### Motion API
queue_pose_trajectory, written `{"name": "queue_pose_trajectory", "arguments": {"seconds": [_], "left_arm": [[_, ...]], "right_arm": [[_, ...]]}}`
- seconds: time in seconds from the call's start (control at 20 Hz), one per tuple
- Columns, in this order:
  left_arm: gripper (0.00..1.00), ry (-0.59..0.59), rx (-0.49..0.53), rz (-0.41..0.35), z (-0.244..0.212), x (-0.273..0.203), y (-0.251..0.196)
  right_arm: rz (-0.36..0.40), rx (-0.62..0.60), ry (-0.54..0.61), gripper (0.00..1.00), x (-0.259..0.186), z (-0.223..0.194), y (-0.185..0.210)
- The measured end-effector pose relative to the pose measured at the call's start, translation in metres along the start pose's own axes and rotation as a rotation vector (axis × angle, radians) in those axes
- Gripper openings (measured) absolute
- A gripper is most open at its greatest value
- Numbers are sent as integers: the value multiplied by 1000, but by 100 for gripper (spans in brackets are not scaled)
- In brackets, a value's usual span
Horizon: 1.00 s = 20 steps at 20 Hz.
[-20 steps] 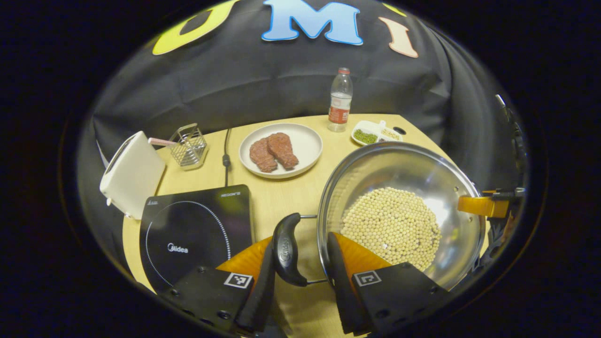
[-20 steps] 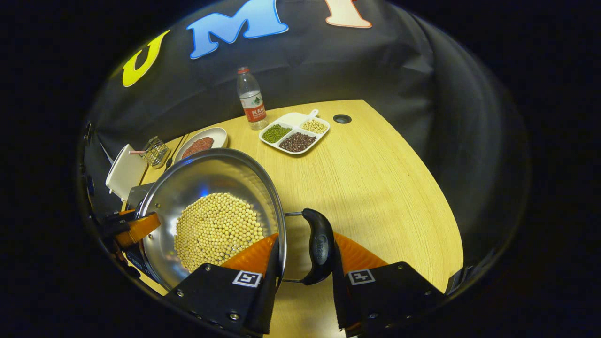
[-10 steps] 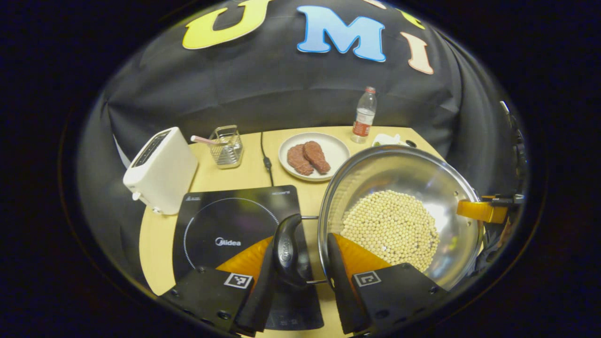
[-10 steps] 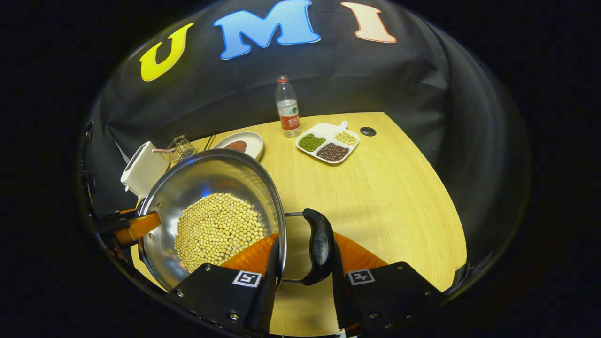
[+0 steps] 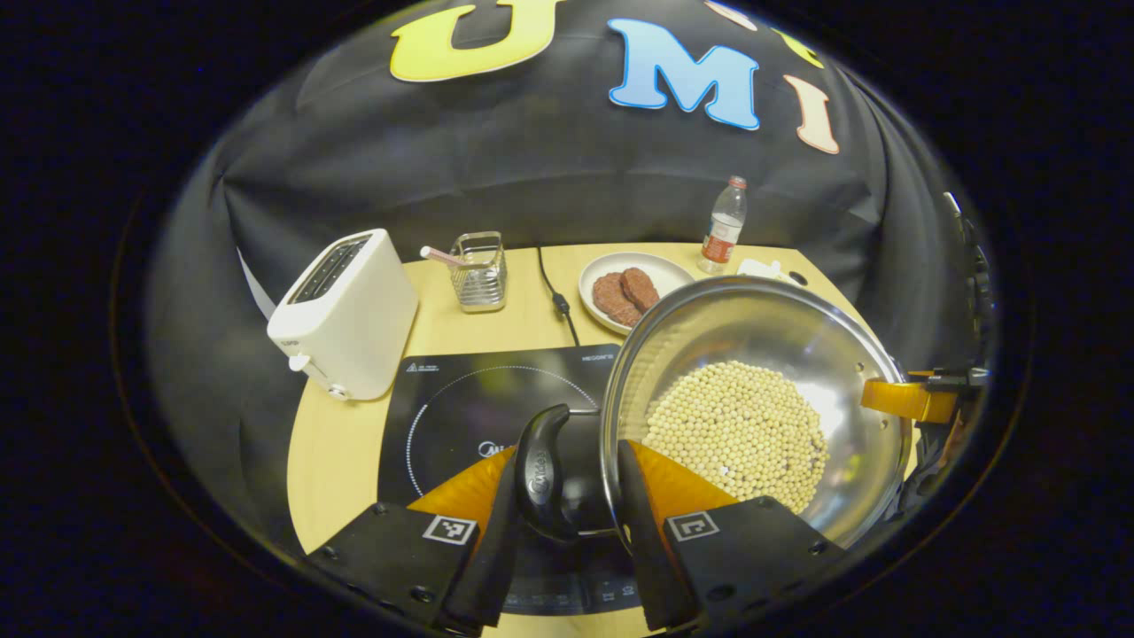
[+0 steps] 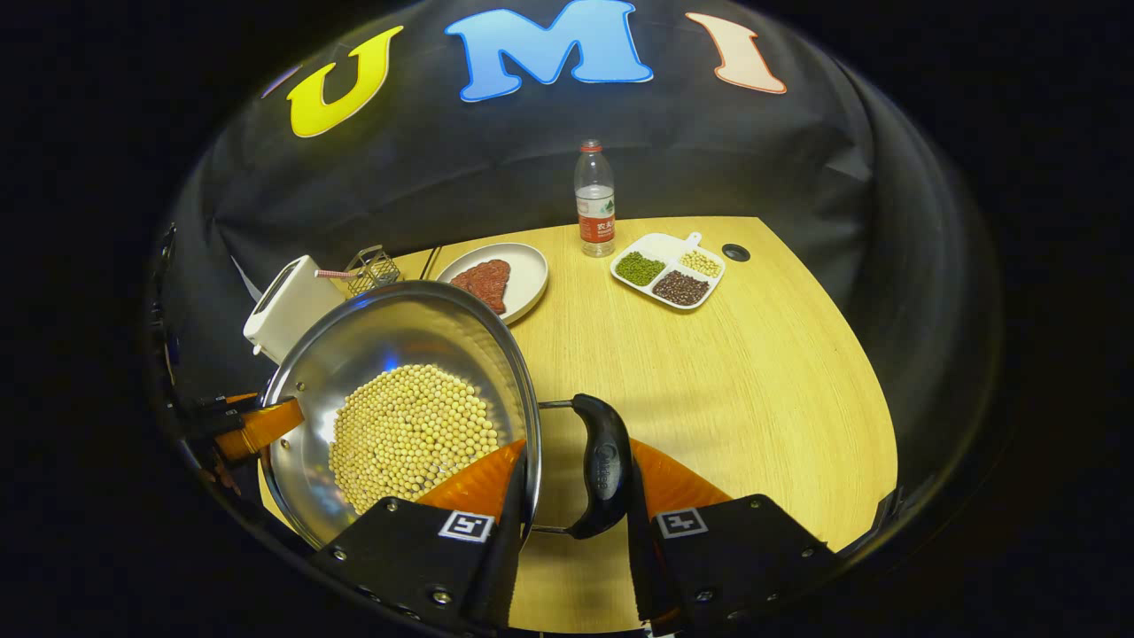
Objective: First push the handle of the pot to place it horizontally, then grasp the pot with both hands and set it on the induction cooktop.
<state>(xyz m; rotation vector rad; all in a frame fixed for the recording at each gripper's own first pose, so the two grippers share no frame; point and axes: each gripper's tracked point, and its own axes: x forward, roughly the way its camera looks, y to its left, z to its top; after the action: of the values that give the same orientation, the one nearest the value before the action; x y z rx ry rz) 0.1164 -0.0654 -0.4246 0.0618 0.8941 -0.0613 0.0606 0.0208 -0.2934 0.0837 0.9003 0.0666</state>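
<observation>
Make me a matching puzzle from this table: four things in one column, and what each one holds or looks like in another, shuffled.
Things:
1. pot
2. round plate
3. divided dish
4. toaster

Descriptions:
A. white, with slots on top
B. green, dark and pale beans, each in its own section
C. two pieces of red meat
D. shiny metal, with pale round beans heaped inside

Pairs: 1-D, 2-C, 3-B, 4-A
</observation>
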Motion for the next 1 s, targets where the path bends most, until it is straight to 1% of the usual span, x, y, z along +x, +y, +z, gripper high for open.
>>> {"name": "queue_pose_trajectory", "arguments": {"seconds": [0.15,0.2,0.35,0.4,0.45,0.5,0.55,0.6,0.75,0.8,0.9,0.95,1.0], "left_arm": [[64,-1,-2,1,1,-1,0],[60,-1,-4,0,1,-1,0],[60,-1,-6,1,2,-2,2],[64,-3,-5,1,4,-2,1],[60,-3,-4,2,4,-2,2],[64,-3,-4,3,4,-3,3],[64,-4,-5,3,4,-3,3],[60,-5,-8,4,4,-2,2],[60,-3,-18,7,4,-3,2],[64,-4,-21,8,4,-3,1],[64,-4,-26,11,4,-3,2],[60,-2,-30,13,4,-3,2],[64,-1,-34,13,5,-6,3]], "right_arm": [[2,-4,2,52,2,1,19],[2,-4,2,52,4,0,24],[6,-5,-1,52,8,-2,41],[7,-8,1,52,10,-3,47],[8,-8,4,52,12,-4,52],[9,-7,6,52,13,-5,57],[11,-8,8,52,15,-4,62],[12,-10,9,52,16,-5,69],[17,-16,17,52,22,-7,86],[19,-16,18,52,23,-7,93],[22,-22,24,52,27,-8,103],[24,-21,24,52,29,-8,109],[25,-25,26,52,31,-8,115]]}}
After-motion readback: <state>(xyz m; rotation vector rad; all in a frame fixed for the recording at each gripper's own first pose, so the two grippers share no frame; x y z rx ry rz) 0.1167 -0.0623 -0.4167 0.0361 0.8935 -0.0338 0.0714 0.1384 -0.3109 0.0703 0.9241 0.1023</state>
